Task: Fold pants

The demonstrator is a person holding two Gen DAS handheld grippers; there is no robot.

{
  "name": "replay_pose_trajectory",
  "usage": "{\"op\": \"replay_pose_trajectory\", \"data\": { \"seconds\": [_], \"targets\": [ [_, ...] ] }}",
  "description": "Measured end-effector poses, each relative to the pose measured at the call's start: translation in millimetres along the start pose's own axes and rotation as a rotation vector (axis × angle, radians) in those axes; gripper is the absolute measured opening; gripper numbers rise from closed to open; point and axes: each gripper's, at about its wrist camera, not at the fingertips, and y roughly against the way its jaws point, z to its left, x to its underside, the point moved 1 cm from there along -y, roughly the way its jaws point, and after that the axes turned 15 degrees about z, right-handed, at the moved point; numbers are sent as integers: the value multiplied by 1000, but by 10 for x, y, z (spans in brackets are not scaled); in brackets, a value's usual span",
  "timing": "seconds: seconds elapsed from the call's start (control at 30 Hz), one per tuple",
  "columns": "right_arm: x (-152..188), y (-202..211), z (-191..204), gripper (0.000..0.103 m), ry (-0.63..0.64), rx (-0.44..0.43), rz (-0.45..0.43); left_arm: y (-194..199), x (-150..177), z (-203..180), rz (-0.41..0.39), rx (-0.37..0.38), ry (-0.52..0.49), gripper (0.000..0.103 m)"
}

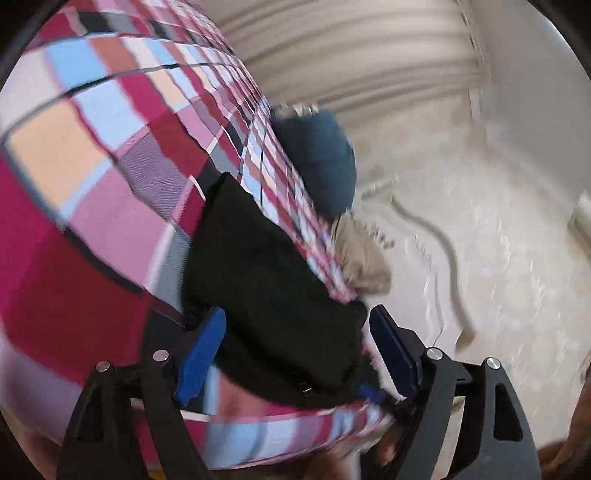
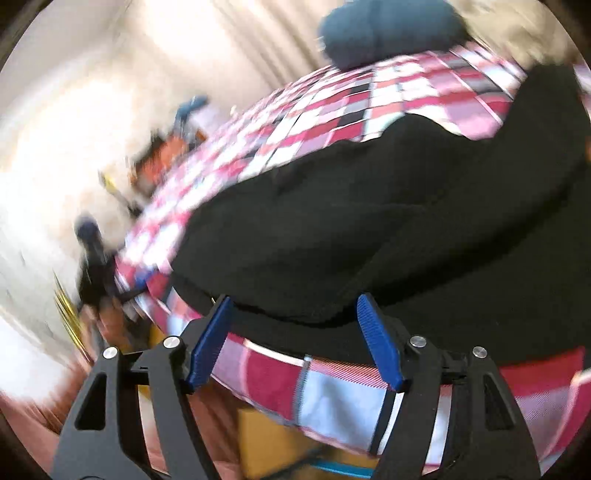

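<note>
The black pants (image 1: 266, 273) lie on a bed with a pink, red and blue checked cover (image 1: 92, 177). In the left wrist view my left gripper (image 1: 295, 321) is open, its blue fingers (image 1: 199, 354) on either side of the pants' near end. In the right wrist view the pants (image 2: 369, 229) spread wide across the checked cover (image 2: 332, 118). My right gripper (image 2: 295, 306) is open, its blue fingers (image 2: 376, 339) astride the pants' near edge. Both views are blurred.
A dark blue cushion (image 1: 321, 162) and a beige garment (image 1: 362, 258) lie at the bed's far edge; the cushion also shows in the right wrist view (image 2: 388, 29). Pale floor (image 1: 480, 258) lies beside the bed. Cluttered objects (image 2: 162, 155) stand by the far side.
</note>
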Motion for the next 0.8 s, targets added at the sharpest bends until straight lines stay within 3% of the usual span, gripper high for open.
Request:
{"op": "replay_pose_trajectory", "data": {
  "seconds": [0.13,0.23,0.3,0.43,0.53,0.63,0.7,0.73,0.77,0.8],
  "targets": [
    [-32,45,-302,69,-172,-147,-44,-215,127,-3,-78,31,108,79],
    [-35,4,-444,69,-258,-232,-55,-351,147,44,-95,-1,167,79],
    [-26,-42,-487,69,-294,-237,-62,-455,122,64,-98,-67,193,79],
    [-23,-119,-548,69,-355,-236,-66,-548,47,-62,-124,-217,151,79],
    [-27,-144,-565,69,-395,-206,-68,-592,82,-7,-137,-263,184,78],
    [-87,-146,-544,69,-410,-145,-68,-624,63,15,-151,-310,213,61],
    [-172,-161,-521,69,-389,-68,-68,-680,57,31,-138,-362,212,36],
    [-210,-197,-492,60,-371,-15,-56,-705,44,50,-130,-386,213,30],
    [-241,-211,-495,42,-361,16,-51,-716,38,98,-128,-404,226,17],
    [-256,-232,-501,31,-348,50,-46,-714,36,141,-132,-399,241,14]
  ]
}}
